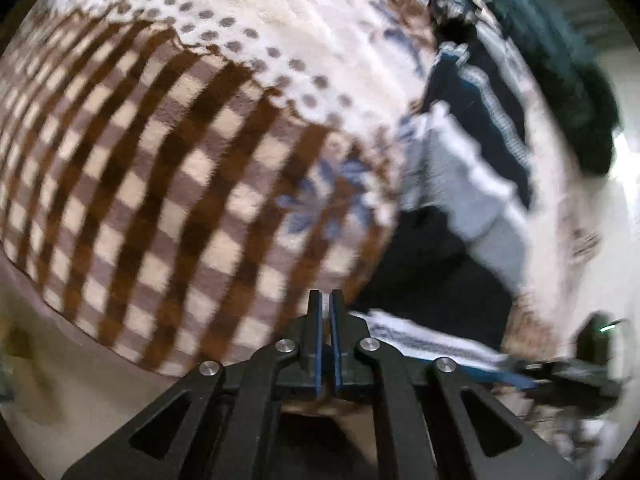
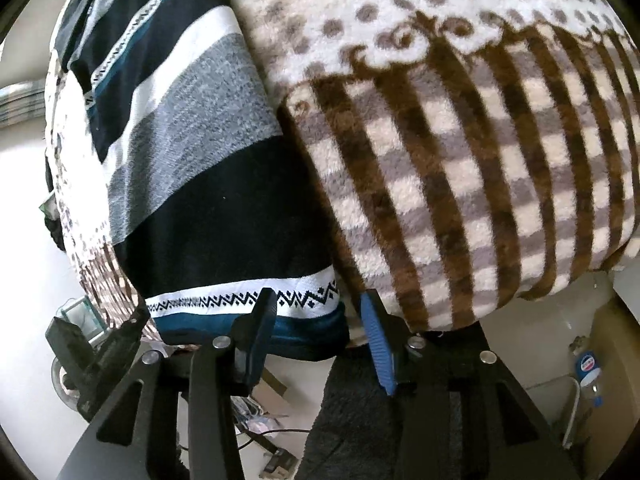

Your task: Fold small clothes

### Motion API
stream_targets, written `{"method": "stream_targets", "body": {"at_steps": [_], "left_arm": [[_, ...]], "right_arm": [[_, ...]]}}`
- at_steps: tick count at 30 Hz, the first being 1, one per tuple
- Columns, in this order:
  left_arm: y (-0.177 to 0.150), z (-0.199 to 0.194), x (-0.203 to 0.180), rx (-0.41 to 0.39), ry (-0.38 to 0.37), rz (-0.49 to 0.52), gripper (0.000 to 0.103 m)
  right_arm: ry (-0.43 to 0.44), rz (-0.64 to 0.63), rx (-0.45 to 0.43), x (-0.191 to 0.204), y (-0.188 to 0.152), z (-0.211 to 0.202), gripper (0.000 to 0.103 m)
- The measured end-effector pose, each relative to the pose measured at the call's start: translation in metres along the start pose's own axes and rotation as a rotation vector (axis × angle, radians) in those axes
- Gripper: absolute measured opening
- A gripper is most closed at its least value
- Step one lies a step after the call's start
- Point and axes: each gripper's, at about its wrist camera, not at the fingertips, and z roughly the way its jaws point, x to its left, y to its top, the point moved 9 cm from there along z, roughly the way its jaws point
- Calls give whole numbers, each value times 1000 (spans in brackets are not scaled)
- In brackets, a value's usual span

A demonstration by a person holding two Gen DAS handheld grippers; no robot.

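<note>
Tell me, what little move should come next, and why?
Probably slide the right hand-held gripper forward and pinch the hem of the striped sweater. Its fingers are open with that hem's corner between them, while the left hand-held gripper is shut and empty over the checked blanket.

Likely a home bedroom, plush checked blanket (image 2: pixel 460 168), striped knitwear (image 2: pixel 192 152), cluttered floor (image 2: pixel 24 340)

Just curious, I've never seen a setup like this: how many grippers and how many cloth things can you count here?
Grippers: 2, the left gripper and the right gripper
Striped knit garments: 1, the navy, grey and white sweater
Fleece blankets: 1, the brown checked blanket
Total: 4
</note>
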Motion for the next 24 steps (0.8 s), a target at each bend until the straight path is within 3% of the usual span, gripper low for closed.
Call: {"method": "stream_targets", "body": {"at_steps": [1,3,4,5,9,11,15,16,18,19,20,22,24], "left_arm": [[1,-2,-2,-2,-23,-11,9],[4,-1,-15,2,-101,-15,36],[5,2,-21,5,-114,5,56],[5,8,-29,16,-119,36,59],[-5,45,-45,128,-86,140,59],[-5,57,-45,133,-62,159,59],[-10,58,-48,113,-84,154,58],[-9,57,-49,109,-87,160,53],[-13,52,-38,103,-87,158,30],[-15,50,-35,101,-101,150,15],[-17,48,-35,99,-124,145,11],[-18,41,-40,75,-113,178,10],[-23,33,-43,64,-109,182,9]], "right_arm": [[3,-6,-3,0,1,-1,47],[10,-16,-10,-2,2,-4,47],[14,-17,-11,-3,3,-4,47],[21,-18,-9,-4,4,-3,47],[49,-21,17,-8,9,6,48],[92,-24,43,-6,10,16,54],[191,-15,77,-3,9,39,54],[225,-8,79,-1,8,41,54],[296,-1,80,2,5,45,53],[307,-1,71,5,5,46,42],[319,-2,67,6,4,46,23],[340,11,42,7,3,44,14],[339,44,16,5,1,37,13]]}}
